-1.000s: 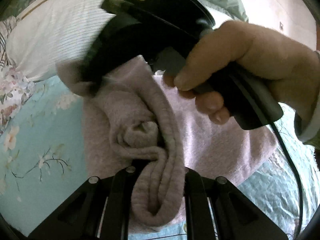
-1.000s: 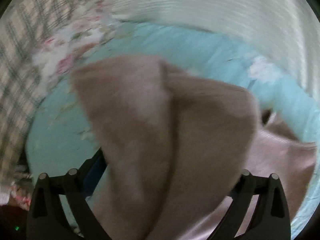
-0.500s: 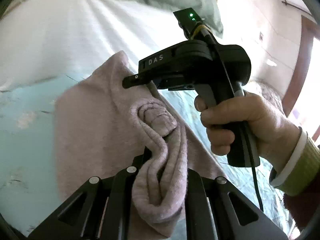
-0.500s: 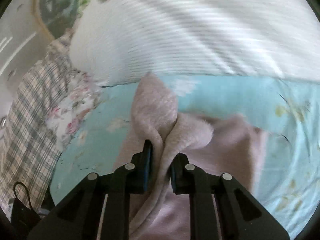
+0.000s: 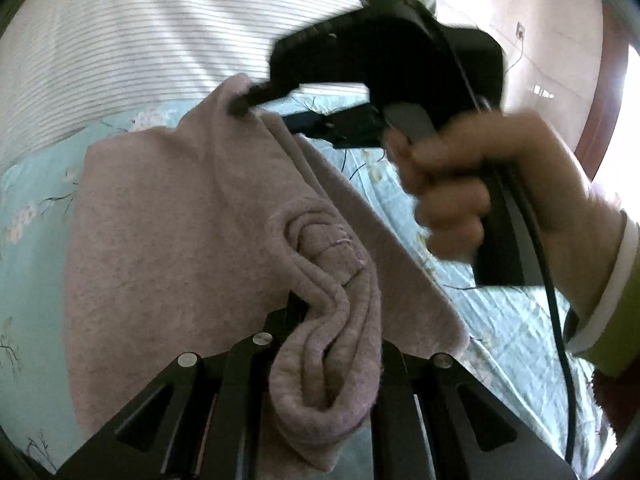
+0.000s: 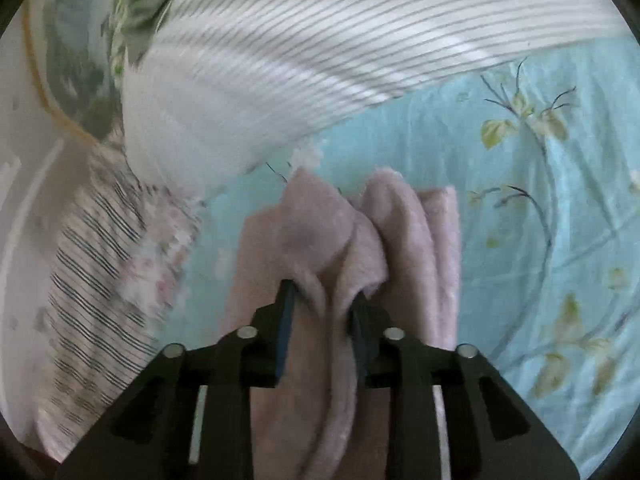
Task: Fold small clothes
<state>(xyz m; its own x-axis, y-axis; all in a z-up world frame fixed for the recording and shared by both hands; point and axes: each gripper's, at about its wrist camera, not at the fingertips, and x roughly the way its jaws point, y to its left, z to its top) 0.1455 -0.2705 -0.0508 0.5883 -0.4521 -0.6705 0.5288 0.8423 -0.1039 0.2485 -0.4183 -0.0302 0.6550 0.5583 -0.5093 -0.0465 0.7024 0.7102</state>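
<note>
A small pinkish-mauve knit garment (image 5: 168,216) hangs over the light blue floral bedsheet (image 5: 36,184). My left gripper (image 5: 324,320) is shut on a bunched, rolled edge of it at the bottom of the left wrist view. My right gripper (image 5: 248,104), held by a hand (image 5: 480,184), pinches the garment's far top corner. In the right wrist view my right gripper (image 6: 324,300) is shut on a fold of the garment (image 6: 404,232), which hangs below the fingers.
A white striped pillow (image 5: 140,40) lies beyond the garment and also shows in the right wrist view (image 6: 304,48). A plaid and floral cloth (image 6: 104,272) lies at the left. A black cable (image 5: 556,320) hangs from the right gripper.
Both grippers have lifted the garment off the sheet and held it taut between them. The right gripper closed on a corner about a second ago and has swung toward the pillow.
</note>
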